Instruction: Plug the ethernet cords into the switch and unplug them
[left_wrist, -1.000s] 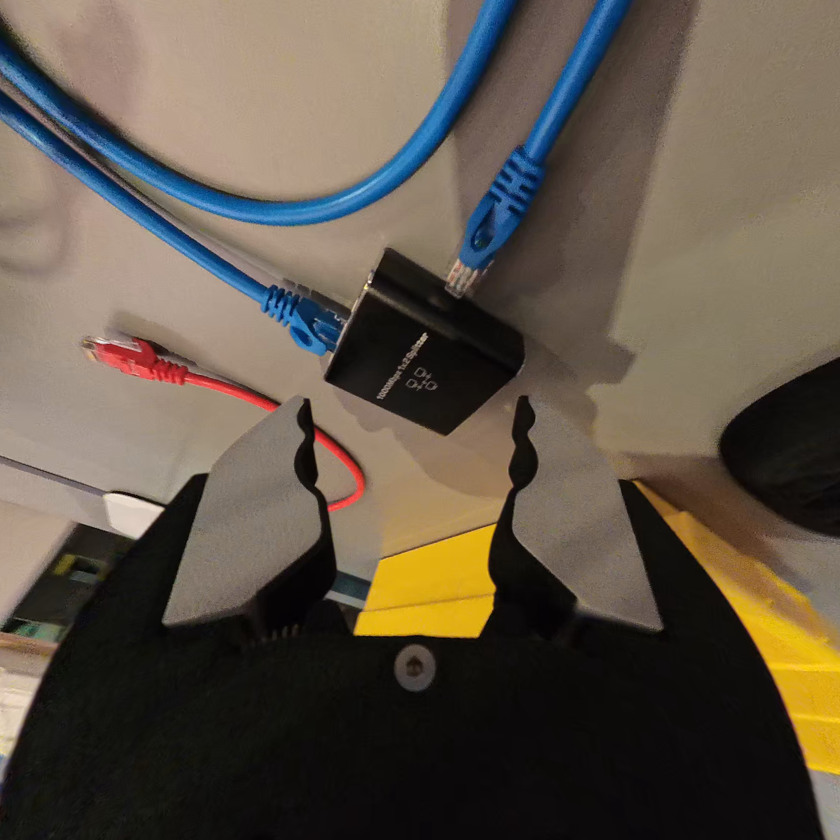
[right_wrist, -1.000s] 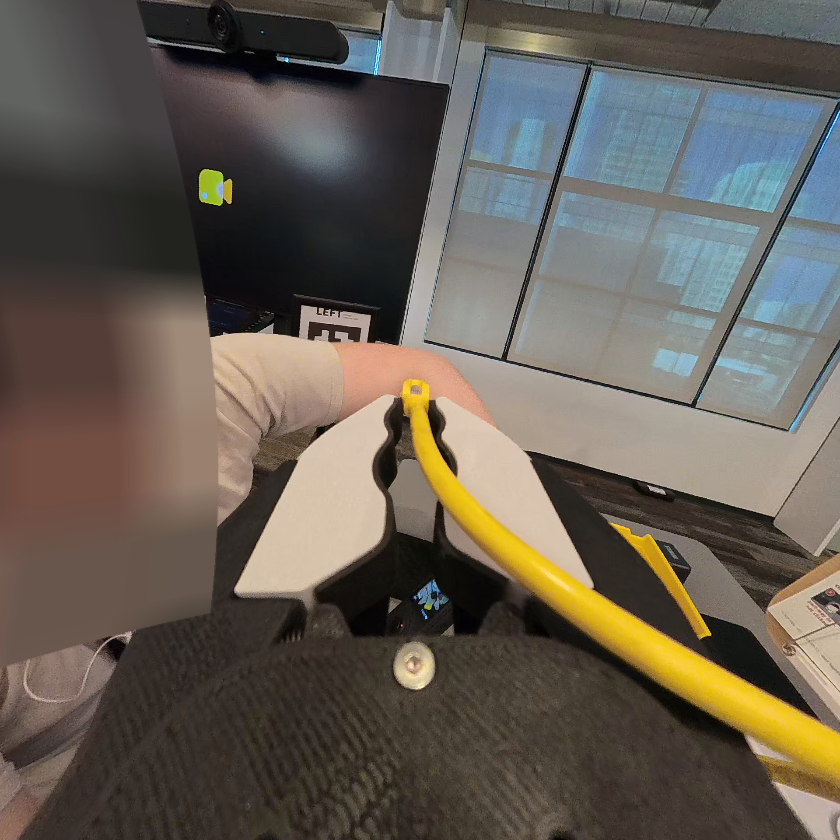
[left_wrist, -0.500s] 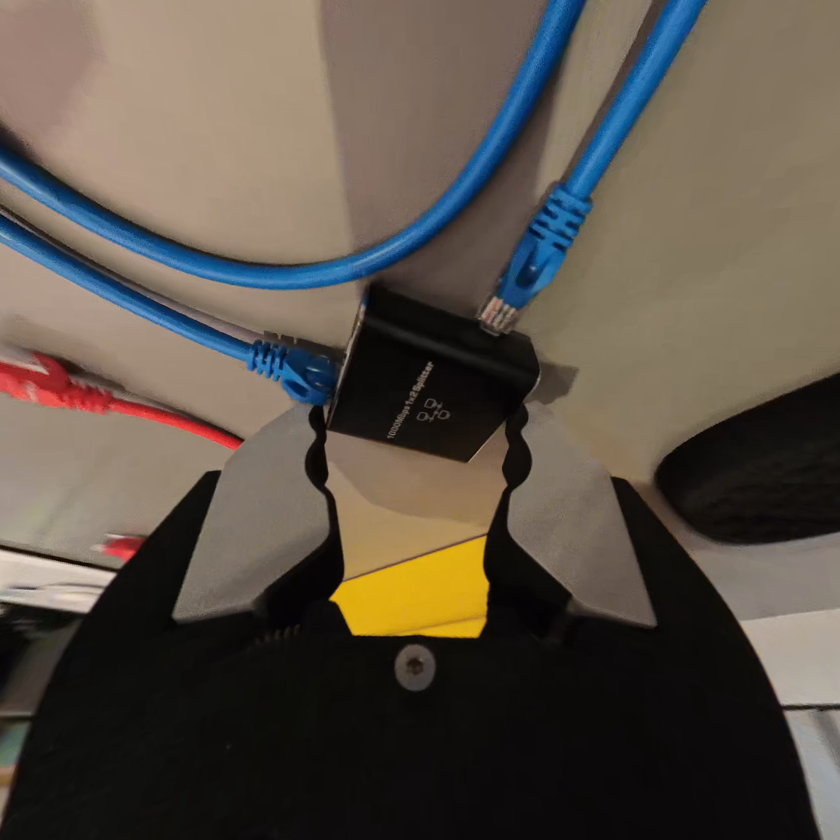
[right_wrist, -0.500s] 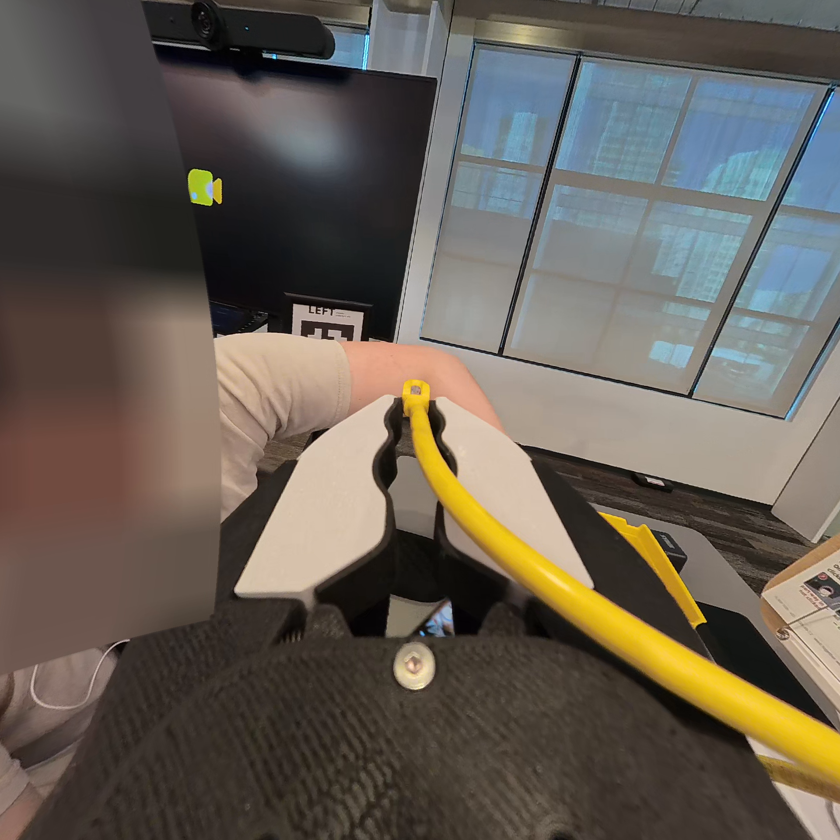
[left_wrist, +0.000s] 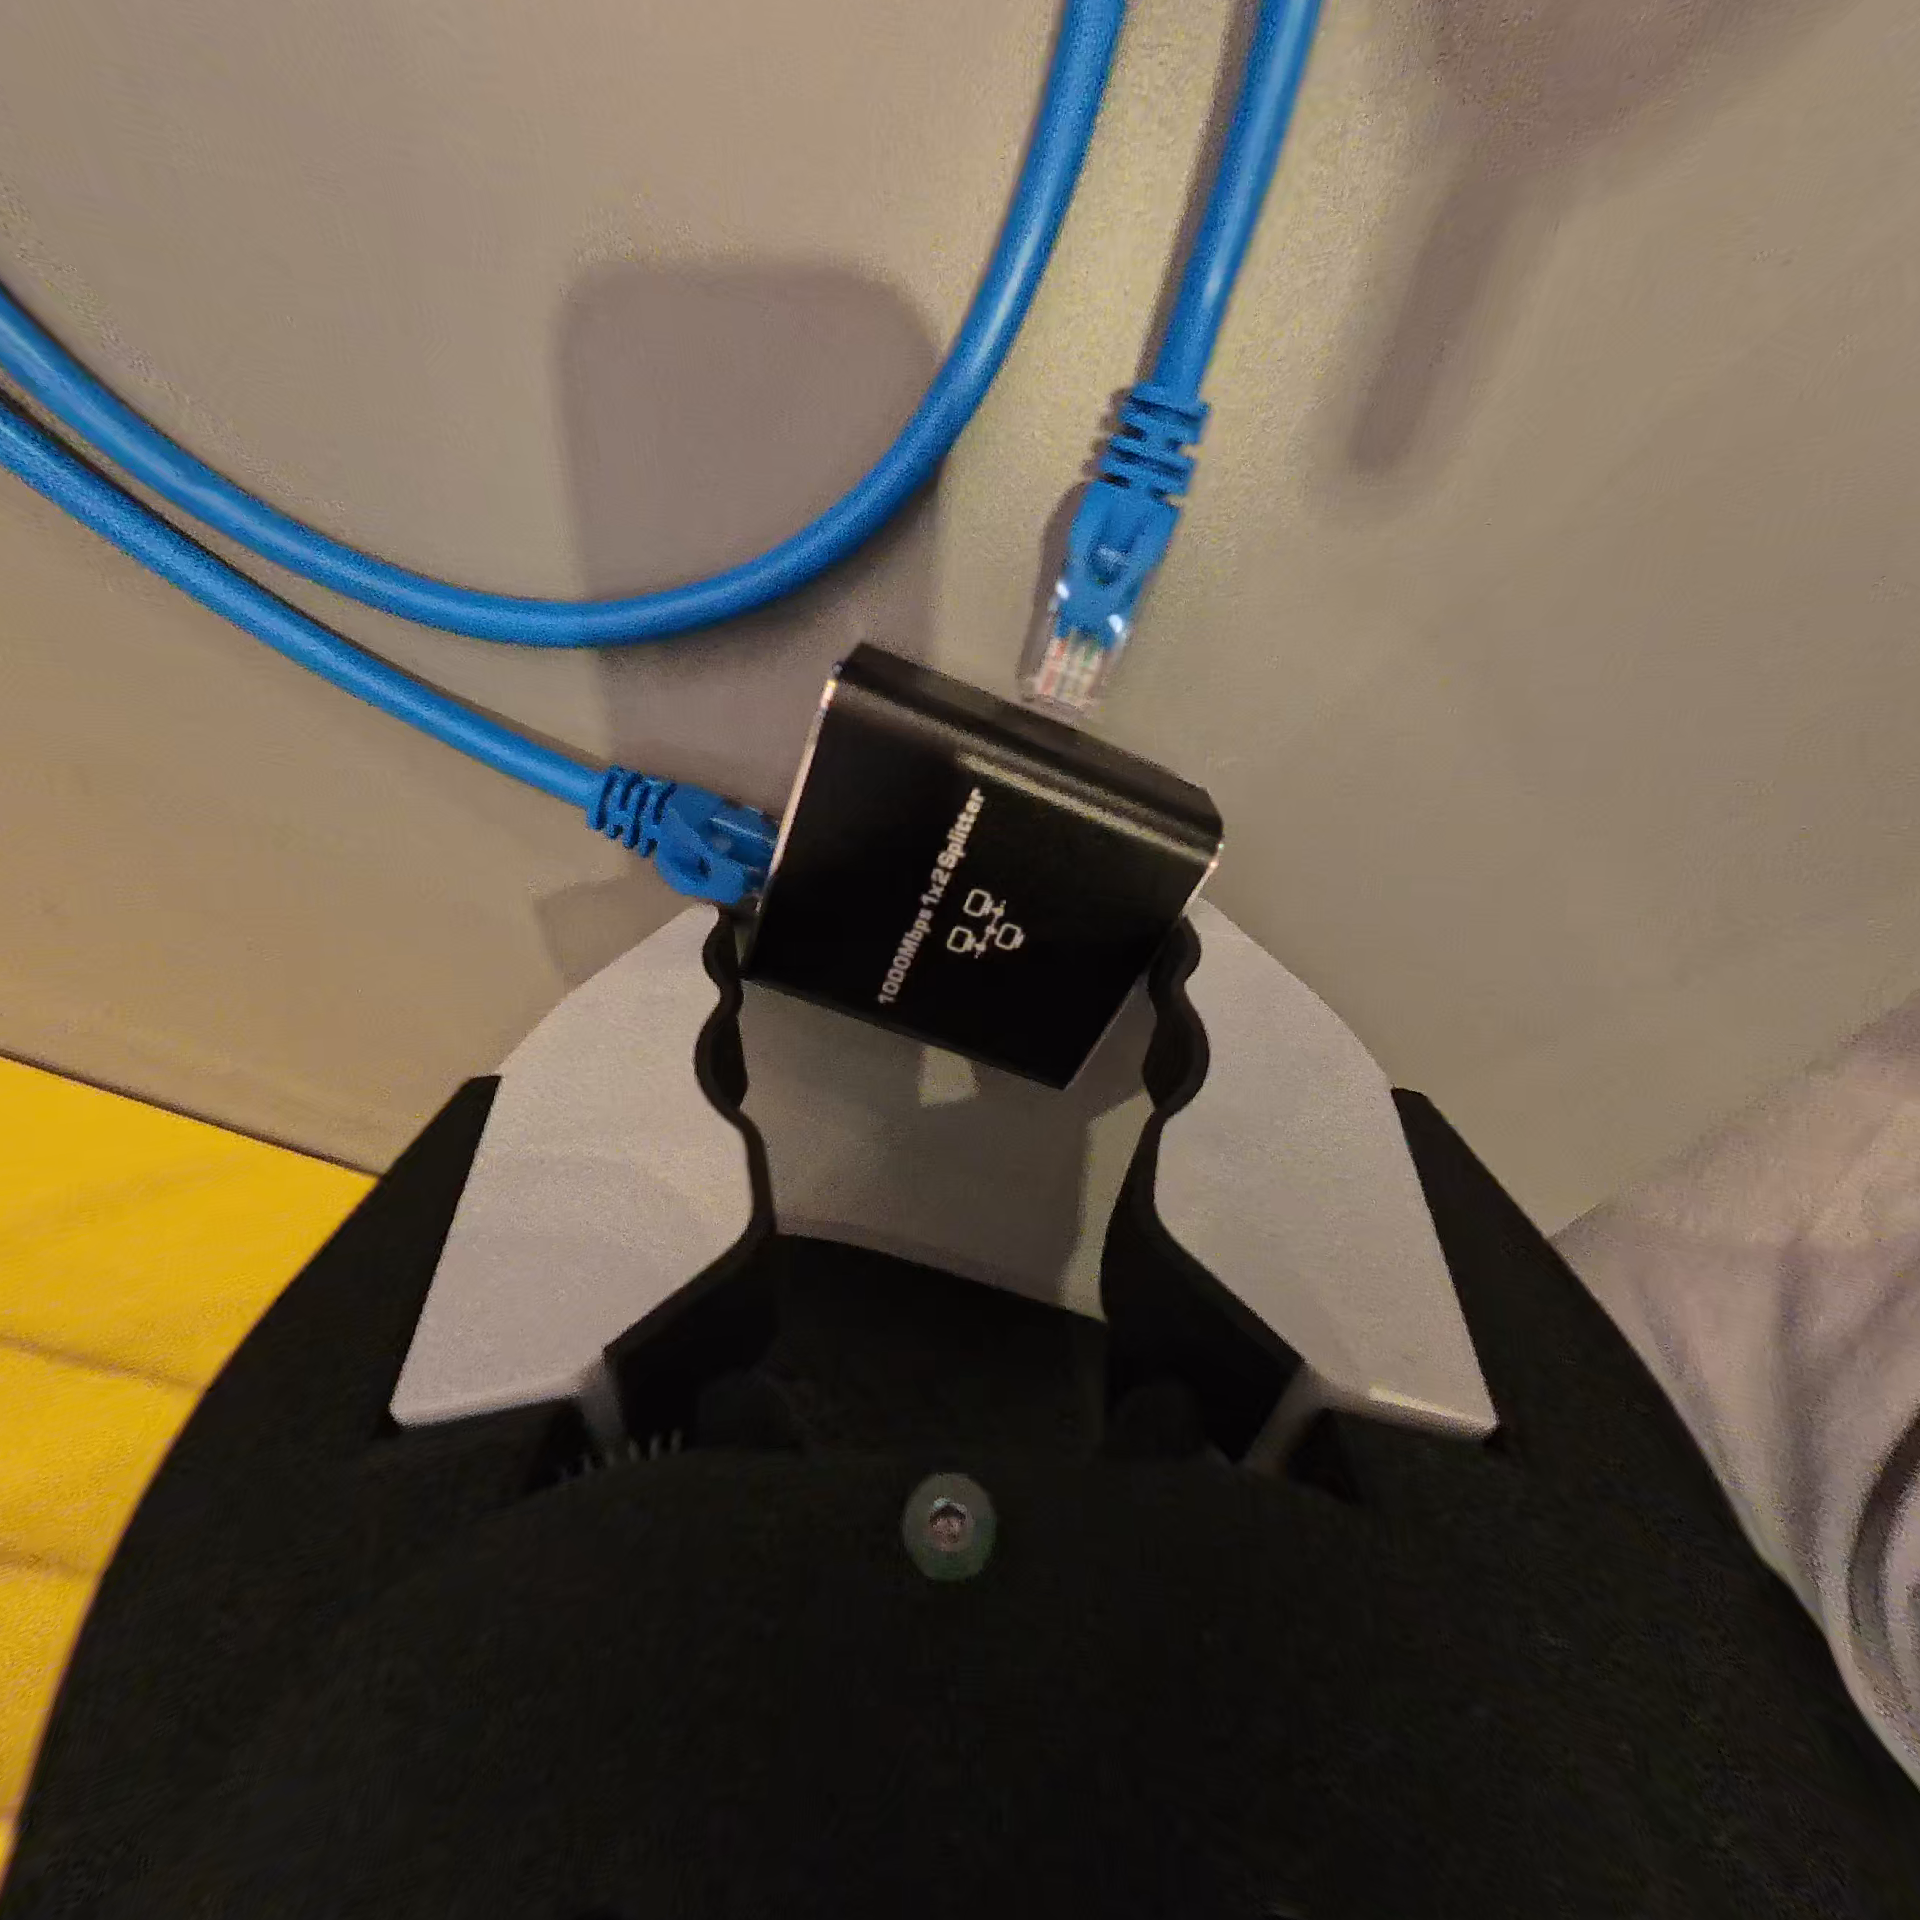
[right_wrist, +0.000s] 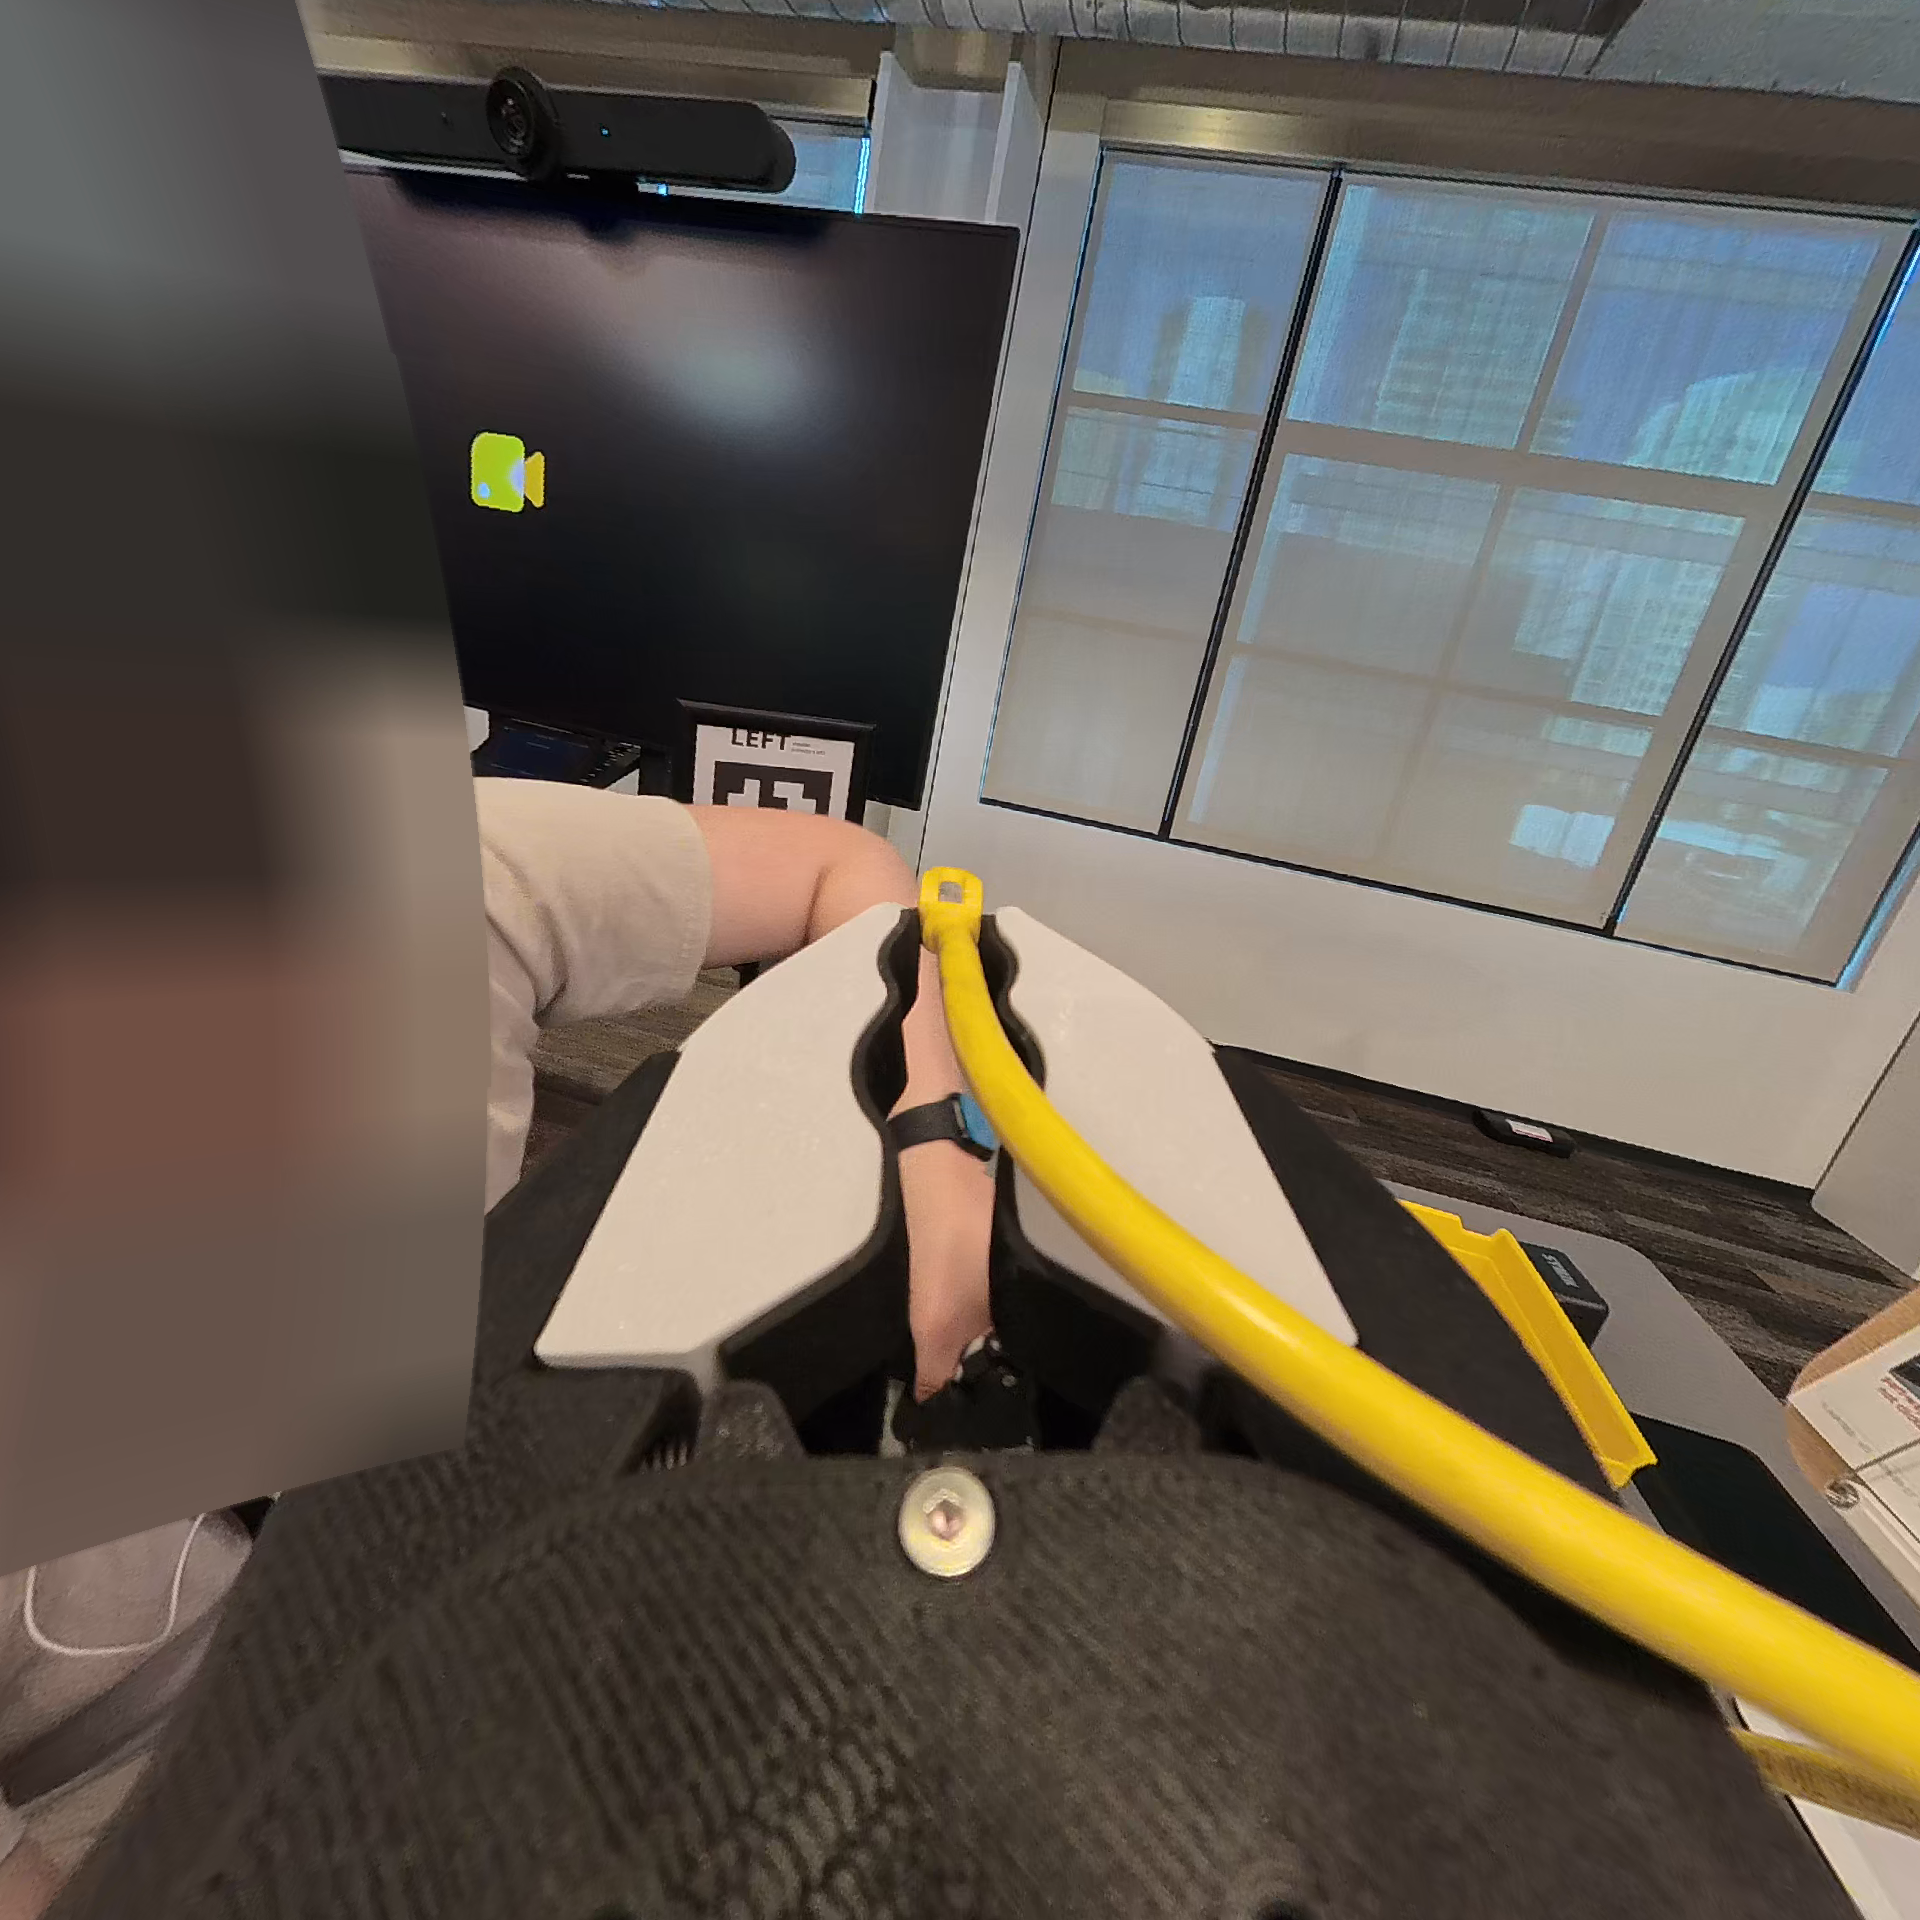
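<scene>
The black switch (left_wrist: 987, 894) lies on the grey table (left_wrist: 416, 260) in the left wrist view. My left gripper (left_wrist: 948, 935) has its jaws around the switch's near end, and both fingertips touch its sides. One blue cord's plug (left_wrist: 686, 831) is in the switch's left side. A second blue plug (left_wrist: 1101, 561) lies loose, its tip at the switch's far edge. In the right wrist view my right gripper (right_wrist: 951, 920) is held up in the air. It is shut on a yellow ethernet cord (right_wrist: 1299, 1340) just behind its plug (right_wrist: 948, 891). The cord trails off to the lower right.
A yellow surface (left_wrist: 156, 1299) lies at the table's near left and grey cloth (left_wrist: 1766, 1351) at the right. The right wrist view shows a person's arm (right_wrist: 790, 873), a dark monitor (right_wrist: 707, 468), windows (right_wrist: 1455, 520), a yellow tray (right_wrist: 1527, 1320) and a cardboard box (right_wrist: 1870, 1392). The left gripper's tips are roughly 40 cm from the right gripper's.
My left gripper moved forward and closed a little until the switch sat between its fingertips. The red cord left the view. My right gripper kept hold of the yellow cord and barely moved.
</scene>
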